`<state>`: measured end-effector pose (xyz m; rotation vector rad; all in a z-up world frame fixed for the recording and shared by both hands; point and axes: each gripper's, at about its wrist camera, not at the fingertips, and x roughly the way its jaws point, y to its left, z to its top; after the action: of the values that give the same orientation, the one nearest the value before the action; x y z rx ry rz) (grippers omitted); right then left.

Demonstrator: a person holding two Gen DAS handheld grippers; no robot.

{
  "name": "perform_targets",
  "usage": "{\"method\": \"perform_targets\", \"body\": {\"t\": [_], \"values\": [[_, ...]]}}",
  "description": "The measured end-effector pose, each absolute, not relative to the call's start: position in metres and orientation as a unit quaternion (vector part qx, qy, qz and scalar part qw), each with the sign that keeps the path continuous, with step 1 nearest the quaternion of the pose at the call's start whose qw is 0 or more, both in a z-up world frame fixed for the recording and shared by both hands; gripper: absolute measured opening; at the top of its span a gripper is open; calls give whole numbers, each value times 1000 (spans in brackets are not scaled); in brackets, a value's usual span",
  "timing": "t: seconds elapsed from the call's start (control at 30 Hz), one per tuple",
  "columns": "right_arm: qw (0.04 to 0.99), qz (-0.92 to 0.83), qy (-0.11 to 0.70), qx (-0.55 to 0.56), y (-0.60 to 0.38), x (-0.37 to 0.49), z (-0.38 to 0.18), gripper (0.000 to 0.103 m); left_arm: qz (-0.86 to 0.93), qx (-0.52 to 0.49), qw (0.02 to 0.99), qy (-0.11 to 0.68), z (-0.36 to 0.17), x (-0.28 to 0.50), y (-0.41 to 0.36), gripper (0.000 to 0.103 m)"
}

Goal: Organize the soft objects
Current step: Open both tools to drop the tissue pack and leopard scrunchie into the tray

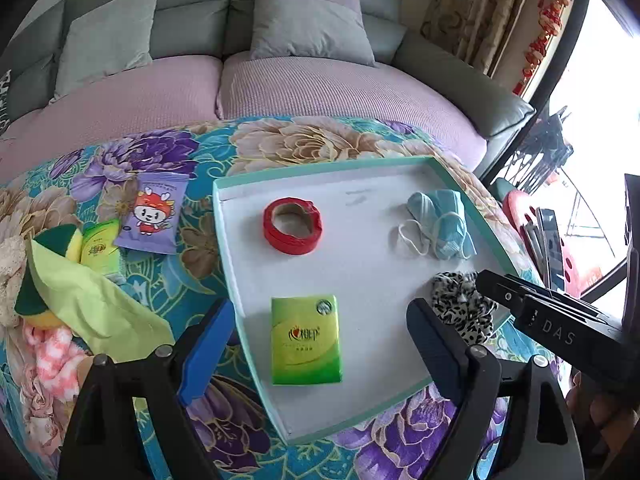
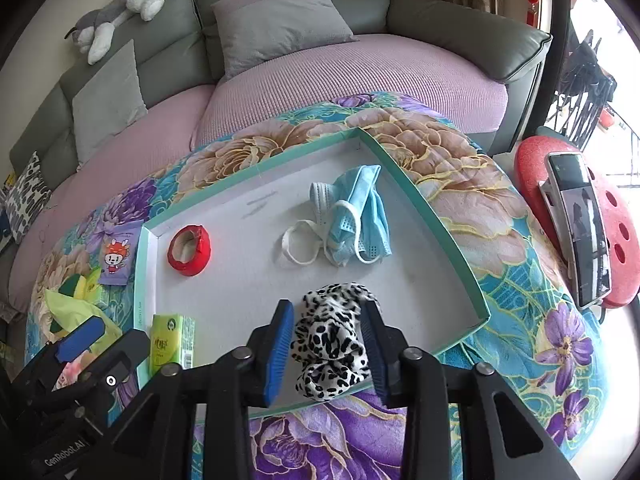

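Observation:
A shallow white tray with a teal rim (image 1: 224, 216) (image 2: 440, 220) lies on the floral blanket. In it are a red tape roll (image 1: 293, 226) (image 2: 189, 250), a blue face mask (image 1: 440, 222) (image 2: 356, 216), a green tissue pack (image 1: 306, 340) (image 2: 172, 344) and a leopard-print scrunchie (image 1: 460, 306) (image 2: 330, 344). My left gripper (image 1: 320, 348) is open above the tissue pack. My right gripper (image 2: 328, 348) stands around the scrunchie, with the pads (image 2: 280, 344) close to its sides.
Left of the tray lie a purple wipes pack (image 1: 154, 214) (image 2: 116, 258), another green tissue pack (image 1: 100, 248), a yellow-green cloth (image 1: 88, 304), sponges and a pink towel (image 1: 48, 352). A sofa with cushions (image 1: 308, 24) is behind. A red stool with a phone (image 2: 580, 228) stands right.

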<state>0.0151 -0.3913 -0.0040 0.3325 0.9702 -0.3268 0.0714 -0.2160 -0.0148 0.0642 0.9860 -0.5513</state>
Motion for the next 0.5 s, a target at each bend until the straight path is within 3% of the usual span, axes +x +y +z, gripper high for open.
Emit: {"method": "perform_targets", "body": {"t": [0.07,0.2,0.33,0.5], "values": [[860,-154,461,153,-387,17,-3,62,-252,17,851,461,-13,73,-205,90],[860,-155,466,136,-379,22,-6,75,-211,-15,864,457,-10,81,-171,97],[859,-154,472,121,-369,26,-11,102,-132,-12,891,434,-1,88,-130,98],[865,-142,466,116,-351,31,-5,103,-15,-5,909,416,10,95,-68,98]]}}
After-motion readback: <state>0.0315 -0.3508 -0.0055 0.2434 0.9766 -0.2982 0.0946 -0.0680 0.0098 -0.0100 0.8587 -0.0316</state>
